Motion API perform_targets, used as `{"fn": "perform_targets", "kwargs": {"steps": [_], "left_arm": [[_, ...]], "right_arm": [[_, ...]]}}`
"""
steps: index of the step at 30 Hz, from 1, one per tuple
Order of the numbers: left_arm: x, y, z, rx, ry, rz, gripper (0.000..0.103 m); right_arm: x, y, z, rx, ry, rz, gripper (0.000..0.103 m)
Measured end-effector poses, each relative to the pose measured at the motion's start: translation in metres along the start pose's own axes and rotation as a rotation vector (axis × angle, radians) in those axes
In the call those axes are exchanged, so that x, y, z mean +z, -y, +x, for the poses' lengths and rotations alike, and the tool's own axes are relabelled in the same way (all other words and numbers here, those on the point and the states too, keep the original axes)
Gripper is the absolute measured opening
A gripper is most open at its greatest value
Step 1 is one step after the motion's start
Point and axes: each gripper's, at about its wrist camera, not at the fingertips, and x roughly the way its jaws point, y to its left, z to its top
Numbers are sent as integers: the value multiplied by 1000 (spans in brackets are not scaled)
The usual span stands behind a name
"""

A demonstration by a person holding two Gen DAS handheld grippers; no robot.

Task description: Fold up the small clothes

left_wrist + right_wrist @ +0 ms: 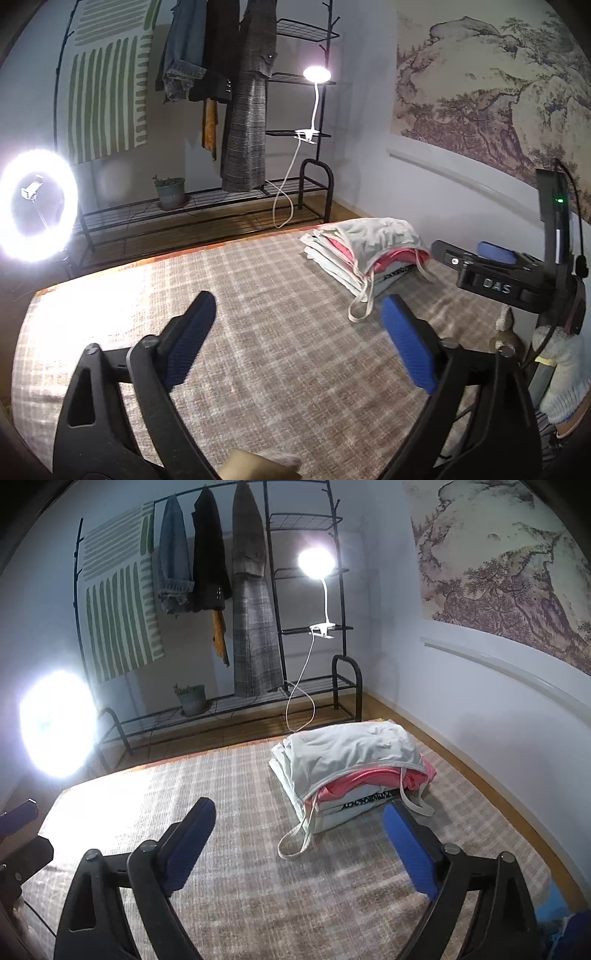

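A stack of folded small clothes (364,251) lies at the far right of the plaid-covered table (258,314); a white top with loose straps lies on top, pink and white pieces under it. The stack also shows in the right wrist view (347,764). My left gripper (299,332) is open and empty above the table's middle, left of the stack. My right gripper (299,834) is open and empty, just short of the stack's near edge; it also shows in the left wrist view (491,258), at the right beside the stack.
A black clothes rack (221,609) with hanging garments, a clip lamp (317,565) and a potted plant (192,699) stands beyond the table's far edge. A bright ring light (37,205) stands at far left. A wall with a landscape painting (491,92) runs along the right.
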Motion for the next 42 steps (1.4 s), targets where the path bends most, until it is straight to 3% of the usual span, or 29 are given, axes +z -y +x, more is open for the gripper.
{"fn": "perform_targets", "kwargs": {"steps": [8,42], "left_arm": [[-4,3,-1,70,1,31,103],[-10,6,-1,80,-37,32,103]], "right_arm": [[0,2,0,-9,24,6,103],[0,3,12,3,-8,21,103]]}}
